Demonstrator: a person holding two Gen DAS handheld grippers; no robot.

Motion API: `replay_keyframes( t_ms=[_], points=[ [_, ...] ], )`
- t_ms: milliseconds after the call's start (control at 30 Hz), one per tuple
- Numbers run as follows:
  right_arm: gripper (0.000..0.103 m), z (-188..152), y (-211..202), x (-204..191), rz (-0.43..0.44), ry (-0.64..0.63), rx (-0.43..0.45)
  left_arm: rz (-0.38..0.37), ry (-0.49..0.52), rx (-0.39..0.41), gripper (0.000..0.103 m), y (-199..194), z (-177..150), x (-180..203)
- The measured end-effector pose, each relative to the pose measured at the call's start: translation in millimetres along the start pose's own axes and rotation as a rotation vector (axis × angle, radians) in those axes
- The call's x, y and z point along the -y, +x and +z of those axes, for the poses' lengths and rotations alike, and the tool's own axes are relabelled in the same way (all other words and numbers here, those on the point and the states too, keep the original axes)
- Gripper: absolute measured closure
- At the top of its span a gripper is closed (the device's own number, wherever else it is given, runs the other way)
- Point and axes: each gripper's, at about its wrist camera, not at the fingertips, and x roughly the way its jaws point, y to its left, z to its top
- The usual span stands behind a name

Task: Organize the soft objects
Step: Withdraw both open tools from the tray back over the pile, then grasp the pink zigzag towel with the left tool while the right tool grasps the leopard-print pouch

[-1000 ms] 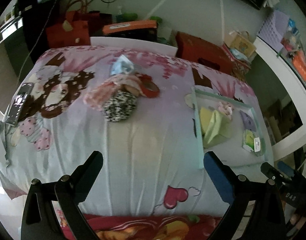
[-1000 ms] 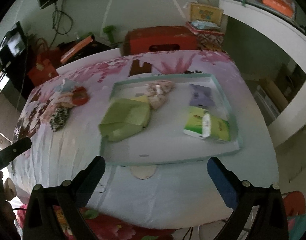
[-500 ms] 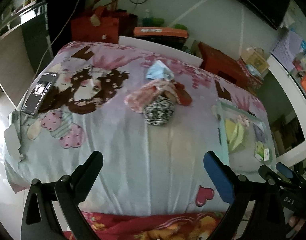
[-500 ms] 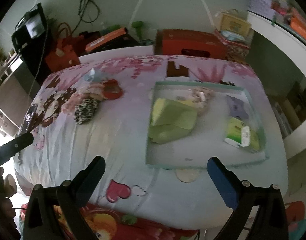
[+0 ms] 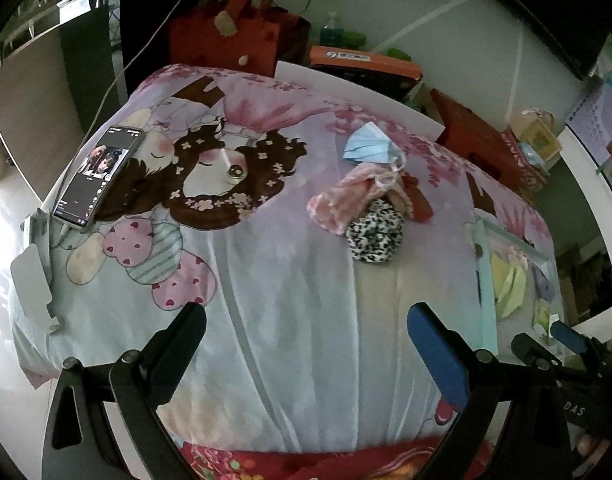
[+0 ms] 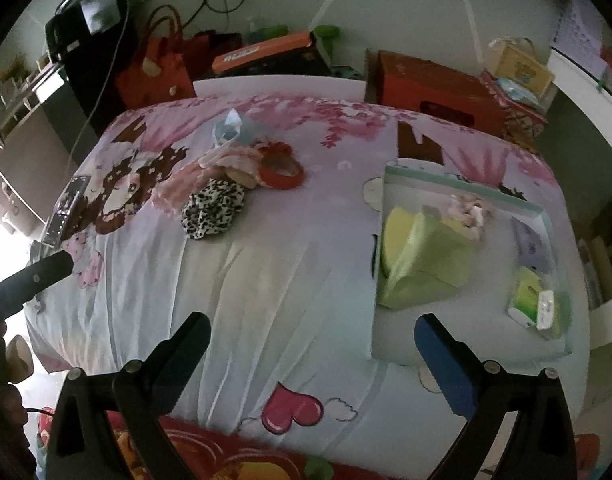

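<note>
- left tool (image 5: pixel 306 338) and right tool (image 6: pixel 312 346): fingers apart, holding nothing, above bed (image 5: pixel 286 312)
- leopard-print cloth (image 5: pixel 375 236) in soft pile mid-bed, touching pink cloth (image 5: pixel 346 200)
- green cloth (image 6: pixel 422 260) inside tray (image 6: pixel 466 350)

both wrists: high, facing down | shared: bed (image 5: pixel 290 288) (tray (image 6: pixel 466 196) rightward)

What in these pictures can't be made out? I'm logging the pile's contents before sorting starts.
- Beige item in the pile, right wrist view: mostly covered by the pink cloth and leopard-print cloth.
- Phone screen, left wrist view: text too small.
- Tray contents, left wrist view: squeezed at the frame edge, partly behind the right gripper.
- Green packet label, right wrist view: blurred.
</note>
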Motion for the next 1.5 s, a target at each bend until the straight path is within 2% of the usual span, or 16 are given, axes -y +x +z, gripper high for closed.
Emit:
replay_keyframes(
  t_ms=[467, 867, 1267, 1500],
  points=[
    [0.000, 26.3, 50.6, -23.5, 0.008, -0.063, -0.070, 0.019, -0.017, -0.040, 0.002, 53.2, 21.4, -14.6],
    [0.000, 51.1, 108.3, -51.1, 0.066, -0.092, -0.120, 0.000, 0.011, -0.015, 0.002, 97.6, 47.8, -10.9],
    [0.000, 73.7, 144.9, -83.4, 0.132, -0.155, -0.104, -0.016, 0.071, -0.039, 0.003, 135.4, 82.3, 5.7],
    [0.000, 81.7, 161.4, -91.3, 0.146, -0.167, -0.101, -0.050, 0.055, -0.073, 0.003, 155.2, 87.6, 3.1]
  ],
)
